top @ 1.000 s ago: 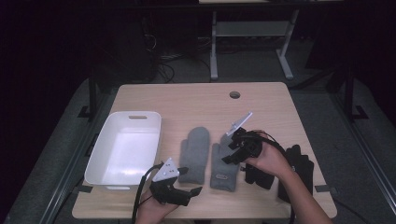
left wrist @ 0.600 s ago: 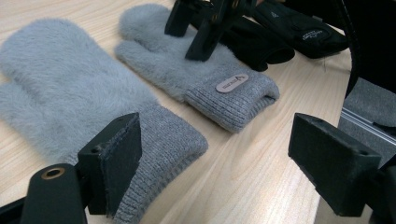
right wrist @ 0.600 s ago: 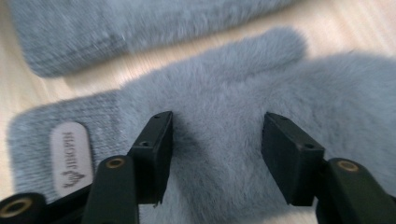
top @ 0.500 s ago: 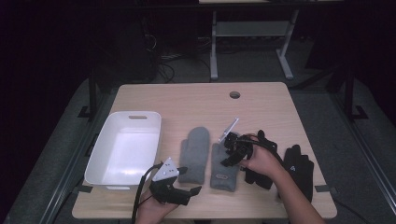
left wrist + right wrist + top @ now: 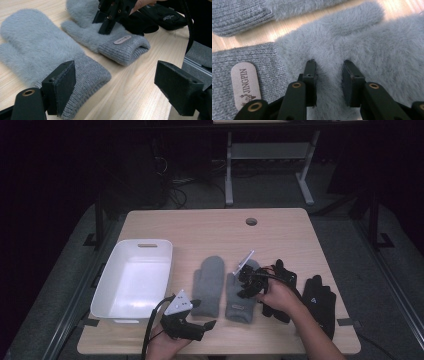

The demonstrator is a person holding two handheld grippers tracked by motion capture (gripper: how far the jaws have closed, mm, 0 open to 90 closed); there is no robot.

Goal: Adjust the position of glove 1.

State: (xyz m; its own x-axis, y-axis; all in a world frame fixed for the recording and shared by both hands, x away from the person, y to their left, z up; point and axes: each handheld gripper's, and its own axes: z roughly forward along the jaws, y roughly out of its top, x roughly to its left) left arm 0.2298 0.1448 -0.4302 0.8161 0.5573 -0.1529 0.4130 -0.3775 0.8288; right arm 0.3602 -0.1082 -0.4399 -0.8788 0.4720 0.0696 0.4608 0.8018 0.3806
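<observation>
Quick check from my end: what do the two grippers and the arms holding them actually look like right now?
Both are black two-jaw tools with flat rectangular pads and brass-coloured rivets. The left gripper carries a grey three-cornered plate and trails a black cable; the right gripper has a similar pale plate and black cabling. The forearms are bare, no sleeves visible.

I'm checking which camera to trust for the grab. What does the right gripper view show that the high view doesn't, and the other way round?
Right gripper view alone: the JINGPIN label on the cuff, and the jaws, which have just been closing, pinching a ridge of fur. High view alone: white bin, black gloves, left gripper idle near the table edge. Both: right gripper on the right grey mitten, with the left grey mitten beside it.
</observation>
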